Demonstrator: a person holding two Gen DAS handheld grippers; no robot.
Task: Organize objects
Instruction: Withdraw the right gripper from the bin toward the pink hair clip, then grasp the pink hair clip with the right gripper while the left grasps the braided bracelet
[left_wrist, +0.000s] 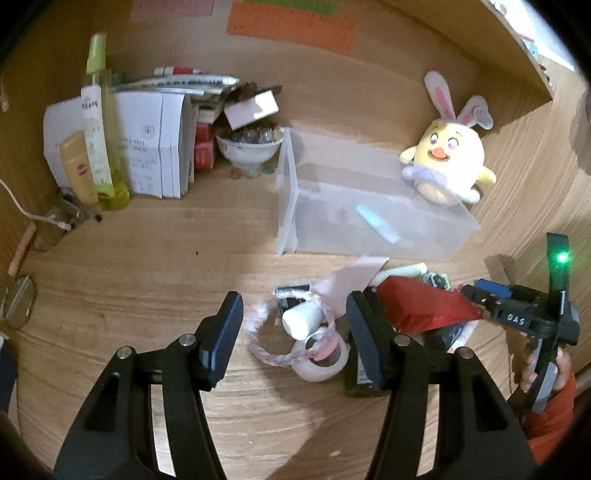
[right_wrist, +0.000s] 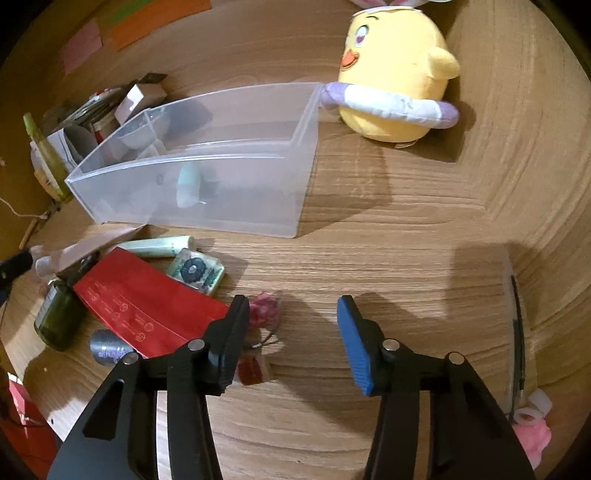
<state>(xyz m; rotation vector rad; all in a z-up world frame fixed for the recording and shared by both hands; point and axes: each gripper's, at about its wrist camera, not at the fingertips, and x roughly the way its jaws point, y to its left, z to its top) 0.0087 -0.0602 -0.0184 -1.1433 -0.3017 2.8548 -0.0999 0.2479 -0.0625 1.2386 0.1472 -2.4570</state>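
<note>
The wooden desk (right_wrist: 406, 236) stretched under everything, and on it sat the clear plastic bin (right_wrist: 207, 192), the largest thing before me, with a pale mint item lying inside on its floor. Just beside the bin's far right corner stood the yellow chick plush (right_wrist: 391, 74) with rabbit ears, upright and touching the bin's end wall. The loose clutter waiting to be sorted lay in front of the bin's near wall: a red packet (right_wrist: 147, 306) lay flat, a dark green bottle (right_wrist: 59, 317) on its side at the packet's left end, a pale green tube (right_wrist: 159, 246) near the bin wall, and a small wrapped block (right_wrist: 195, 271) touching the packet's upper edge. My left gripper (left_wrist: 295, 328) was released, its 2 fingers spread wide around a small white bottle (left_wrist: 301, 319), a tape roll (left_wrist: 323, 358) and a braided pink loop (left_wrist: 266, 332) (none of them pinched). My right gripper (right_wrist: 291, 336) was likewise spread open over bare wood, holding nothing, with crumpled pink wrappers (right_wrist: 264, 308) just beside its left finger.
</note>
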